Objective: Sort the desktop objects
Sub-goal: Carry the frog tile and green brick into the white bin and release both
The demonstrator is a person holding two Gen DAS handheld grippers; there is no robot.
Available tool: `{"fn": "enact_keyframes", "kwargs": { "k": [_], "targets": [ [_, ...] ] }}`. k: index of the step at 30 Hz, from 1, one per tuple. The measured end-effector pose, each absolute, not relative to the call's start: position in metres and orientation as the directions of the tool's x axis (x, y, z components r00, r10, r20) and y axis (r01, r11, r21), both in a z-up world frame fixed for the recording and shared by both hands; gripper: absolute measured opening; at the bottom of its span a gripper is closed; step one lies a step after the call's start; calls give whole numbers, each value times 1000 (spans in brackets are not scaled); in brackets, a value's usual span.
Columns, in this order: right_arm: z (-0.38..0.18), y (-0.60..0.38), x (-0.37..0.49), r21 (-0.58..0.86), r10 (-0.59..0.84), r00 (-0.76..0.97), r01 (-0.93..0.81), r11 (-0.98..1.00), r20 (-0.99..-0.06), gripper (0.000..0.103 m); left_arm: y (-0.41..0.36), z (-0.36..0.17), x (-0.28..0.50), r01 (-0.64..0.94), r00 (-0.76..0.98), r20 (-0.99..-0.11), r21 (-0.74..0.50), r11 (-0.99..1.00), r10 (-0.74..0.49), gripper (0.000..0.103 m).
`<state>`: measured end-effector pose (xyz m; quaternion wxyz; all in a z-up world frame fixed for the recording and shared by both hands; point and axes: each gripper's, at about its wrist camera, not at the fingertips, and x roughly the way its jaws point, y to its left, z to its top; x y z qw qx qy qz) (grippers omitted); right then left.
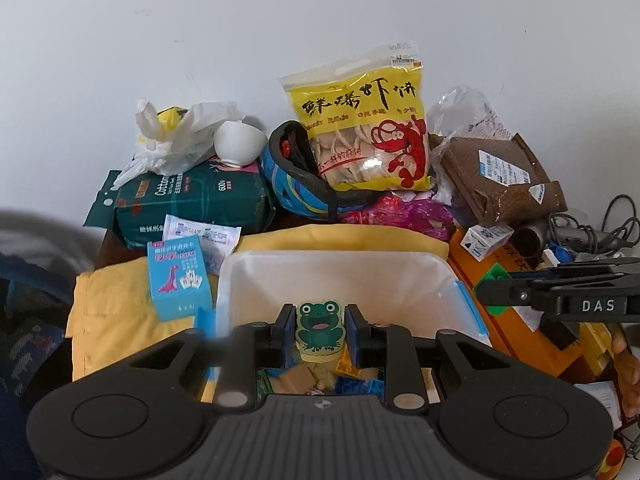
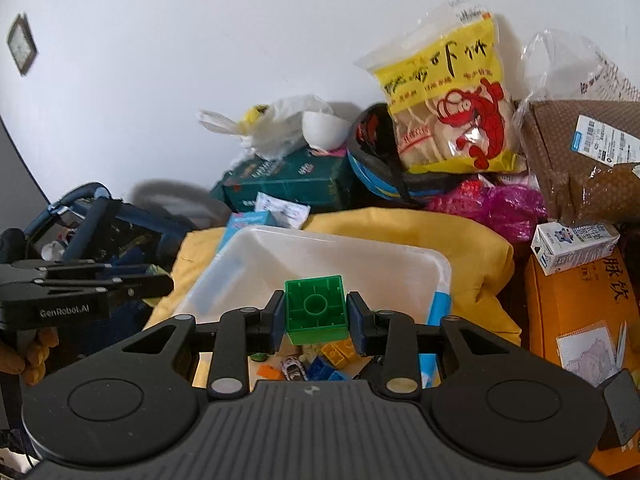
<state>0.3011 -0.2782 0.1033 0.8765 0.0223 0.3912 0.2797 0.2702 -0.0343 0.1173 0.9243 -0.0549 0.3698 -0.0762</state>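
My left gripper (image 1: 318, 330) is shut on a frog block (image 1: 319, 330), a pale yellow piece with a green cartoon frog, held over the white plastic bin (image 1: 340, 276). My right gripper (image 2: 316, 314) is shut on a green building brick (image 2: 316, 310), its hollow underside facing the camera, also over the white bin (image 2: 320, 256). Several small toys and bricks (image 2: 320, 360) lie on the bin's floor below both grippers. The right gripper also shows at the right edge of the left wrist view (image 1: 560, 300). The left gripper shows at the left edge of the right wrist view (image 2: 80, 292).
The bin sits on a yellow cloth (image 1: 120, 304). Behind it are a blue card box (image 1: 178, 280), a green cotton pack (image 1: 192, 200), a white bowl (image 1: 238, 142), a blue helmet (image 1: 292, 184), a yellow snack bag (image 1: 360, 120), a brown parcel (image 1: 500, 176), an orange box (image 2: 576, 312) and a milk carton (image 2: 572, 244).
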Motion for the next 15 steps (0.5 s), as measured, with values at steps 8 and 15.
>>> {"fn": "enact_keyframes", "kwargs": {
  "k": [8,15],
  "targets": [
    [91,-262,329,214,440,487,-451,866,-754,48,-40,106,302,49,636,-761,-126,991,-128,78],
    [84,-261,322,187,412,499,-440,879,-763,97,-38,90,301,53,597,-795,-91,994,-104,79]
  ]
}}
